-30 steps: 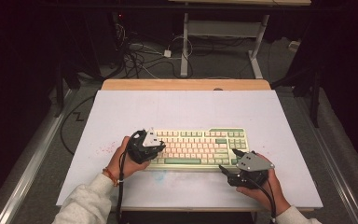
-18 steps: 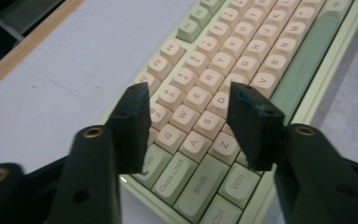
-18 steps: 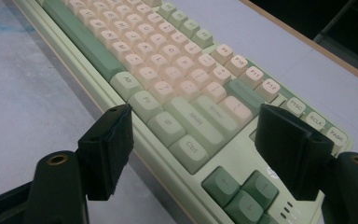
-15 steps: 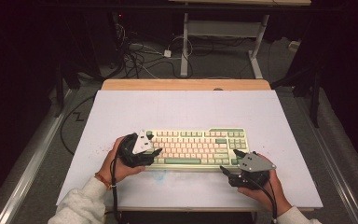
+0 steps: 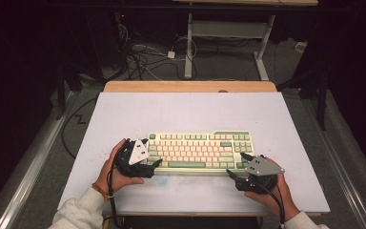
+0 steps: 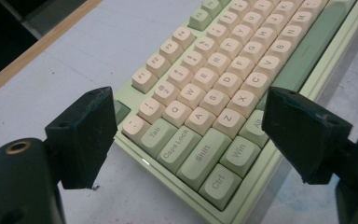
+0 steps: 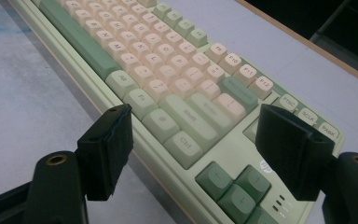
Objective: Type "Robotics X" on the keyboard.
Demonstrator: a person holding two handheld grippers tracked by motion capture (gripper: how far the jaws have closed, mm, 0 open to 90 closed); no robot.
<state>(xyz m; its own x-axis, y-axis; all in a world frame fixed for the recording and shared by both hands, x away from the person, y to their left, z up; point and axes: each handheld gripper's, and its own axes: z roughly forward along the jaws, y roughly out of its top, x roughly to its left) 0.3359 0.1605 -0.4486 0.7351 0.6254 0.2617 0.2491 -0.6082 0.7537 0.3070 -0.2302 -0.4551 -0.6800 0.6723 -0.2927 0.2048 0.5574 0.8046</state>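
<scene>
Left gripper at keyboard's left end, jaws just been opening, now spread wide either side of the corner, gripping nothing. Keyboard flat on desk, centred near front edge. Right gripper at right end, jaws wide apart, nothing held.

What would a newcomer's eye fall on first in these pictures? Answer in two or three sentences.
The pale green and cream keyboard lies near the front of the white table. The left tool sits open at its left end, the right tool open at its right front corner.
</scene>
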